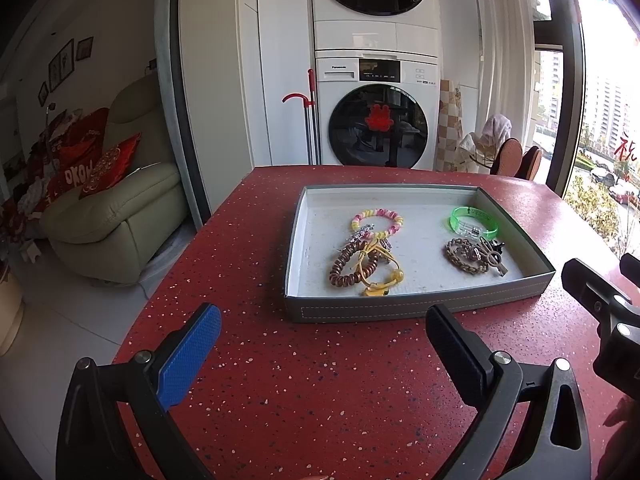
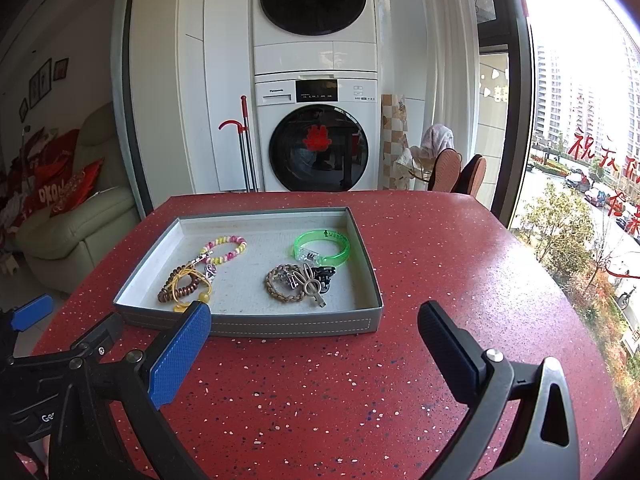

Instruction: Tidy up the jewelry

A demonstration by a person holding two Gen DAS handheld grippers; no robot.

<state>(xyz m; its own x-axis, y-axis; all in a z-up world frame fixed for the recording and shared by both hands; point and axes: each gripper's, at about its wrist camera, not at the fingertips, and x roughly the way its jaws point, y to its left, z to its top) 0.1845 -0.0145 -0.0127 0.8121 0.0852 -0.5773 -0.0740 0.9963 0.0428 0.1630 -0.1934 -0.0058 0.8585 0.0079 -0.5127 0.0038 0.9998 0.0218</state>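
A: Left wrist view, item one: grey tray (image 1: 404, 312) on the red speckled table (image 1: 280, 400), ahead of the left gripper (image 1: 324, 344). Fingers spread wide, nothing between them; the tray's near wall sits just beyond the fingertips.

B: Contents?

A: Left group: pink-and-yellow beaded bracelet (image 1: 377, 222), brown coil hair tie (image 1: 352, 266), yellow cord piece (image 1: 382, 276) lying over it. Right group: green translucent bangle (image 1: 473, 222), brown braided bracelet (image 1: 466, 256), dark hair clips (image 1: 492, 254) touching it.

B: Right wrist view?

A: Right gripper (image 2: 316, 336) likewise released and empty, hovering over the table short of the tray (image 2: 288, 326). Its blue finger pad (image 2: 180, 354) overlaps the tray's near-left corner in view; the black finger (image 2: 448, 344) stands clear to the tray's right. All jewelry lies inside the tray, apart from both grippers.
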